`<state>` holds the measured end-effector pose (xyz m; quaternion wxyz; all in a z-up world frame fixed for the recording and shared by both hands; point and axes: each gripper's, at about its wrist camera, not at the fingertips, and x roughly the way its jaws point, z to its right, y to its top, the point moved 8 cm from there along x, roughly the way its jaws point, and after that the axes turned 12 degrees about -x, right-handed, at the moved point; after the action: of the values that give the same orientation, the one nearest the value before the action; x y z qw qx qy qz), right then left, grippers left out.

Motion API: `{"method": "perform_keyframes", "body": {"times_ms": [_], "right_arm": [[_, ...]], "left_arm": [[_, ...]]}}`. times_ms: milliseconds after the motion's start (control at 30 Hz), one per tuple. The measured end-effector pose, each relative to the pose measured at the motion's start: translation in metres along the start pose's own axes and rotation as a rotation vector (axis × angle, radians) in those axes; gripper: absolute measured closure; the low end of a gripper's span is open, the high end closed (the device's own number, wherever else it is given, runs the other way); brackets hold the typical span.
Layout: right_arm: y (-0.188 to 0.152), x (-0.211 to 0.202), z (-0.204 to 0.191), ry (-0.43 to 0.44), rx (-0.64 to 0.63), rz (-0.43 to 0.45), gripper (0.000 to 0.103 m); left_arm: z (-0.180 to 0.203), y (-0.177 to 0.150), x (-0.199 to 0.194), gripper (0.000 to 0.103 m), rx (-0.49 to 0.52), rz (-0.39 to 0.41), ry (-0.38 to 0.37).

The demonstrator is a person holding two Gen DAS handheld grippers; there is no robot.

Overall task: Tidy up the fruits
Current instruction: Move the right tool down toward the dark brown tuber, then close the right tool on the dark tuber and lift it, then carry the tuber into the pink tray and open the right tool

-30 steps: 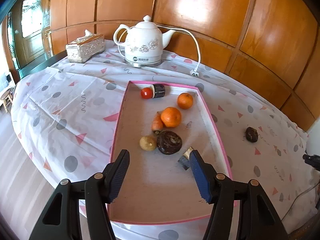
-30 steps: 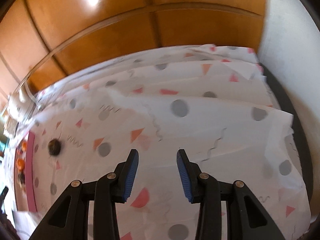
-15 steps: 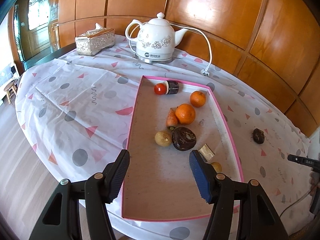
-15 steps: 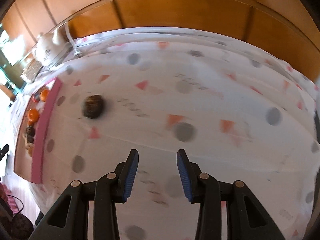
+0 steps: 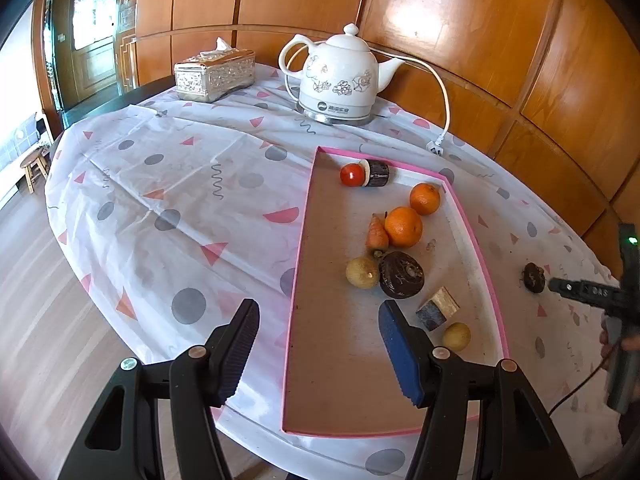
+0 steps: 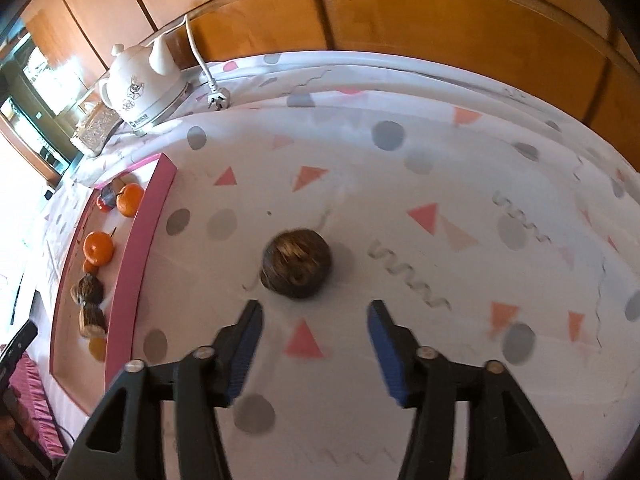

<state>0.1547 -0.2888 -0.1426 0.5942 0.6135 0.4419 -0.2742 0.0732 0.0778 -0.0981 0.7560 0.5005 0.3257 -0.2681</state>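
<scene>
A dark brown round fruit (image 6: 296,263) lies alone on the patterned tablecloth, just beyond the tips of my right gripper (image 6: 314,310). Its jaws are opening and nothing is between them. The same fruit (image 5: 534,277) shows at the right in the left wrist view, beside the right gripper's body (image 5: 592,292). A pink-rimmed tray (image 5: 304,216) holds two oranges (image 5: 403,227), a tomato (image 5: 352,175), a carrot (image 5: 376,236), a dark round fruit (image 5: 401,275) and other small pieces. My left gripper (image 5: 316,322) hangs open and empty over the tray's near end.
A white kettle (image 5: 338,80) with its cord and plug (image 5: 436,146) stands at the back of the table, a silver tissue box (image 5: 214,75) to its left. Wooden wall panels close off the far side. The table edge and floor lie at the left.
My right gripper swung across the tablecloth toward the lone brown fruit, which now sits just ahead of its tips, and its jaws have widened. The left gripper's view shifted slightly; its jaws kept their spread.
</scene>
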Motion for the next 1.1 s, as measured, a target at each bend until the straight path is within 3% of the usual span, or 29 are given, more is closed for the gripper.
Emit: {"method": "perform_keyframes", "body": {"times_ms": [267, 300, 333, 400, 567, 967, 1100], "right_arm": [[0.02, 0.044, -0.012, -0.049, -0.03, -0.075, 0.039], [0.02, 0.049, -0.013, -0.059, -0.035, -0.084, 0.042], [0.021, 0.051, -0.013, -0.081, -0.047, -0.085, 0.052], [0.022, 0.052, -0.015, -0.103, -0.069, -0.083, 0.052], [0.014, 0.044, -0.042, -0.043, -0.141, -0.08, 0.052], [0.005, -0.019, -0.152, 0.169, -0.304, 0.066, 0.052], [0.002, -0.025, -0.19, 0.233, -0.366, 0.066, 0.052]], "left_arm": [[-0.003, -0.004, 0.002, 0.039, 0.006, -0.015, 0.011], [-0.004, -0.004, 0.002, 0.039, 0.006, -0.015, 0.012], [-0.004, -0.004, 0.002, 0.039, 0.006, -0.013, 0.014], [-0.004, -0.004, 0.002, 0.039, 0.006, -0.011, 0.016], [0.0, -0.004, 0.0, 0.039, 0.015, -0.001, 0.011], [0.006, -0.003, -0.011, 0.035, 0.024, 0.032, -0.005], [-0.001, 0.0, -0.017, 0.028, -0.003, 0.052, -0.005]]}}
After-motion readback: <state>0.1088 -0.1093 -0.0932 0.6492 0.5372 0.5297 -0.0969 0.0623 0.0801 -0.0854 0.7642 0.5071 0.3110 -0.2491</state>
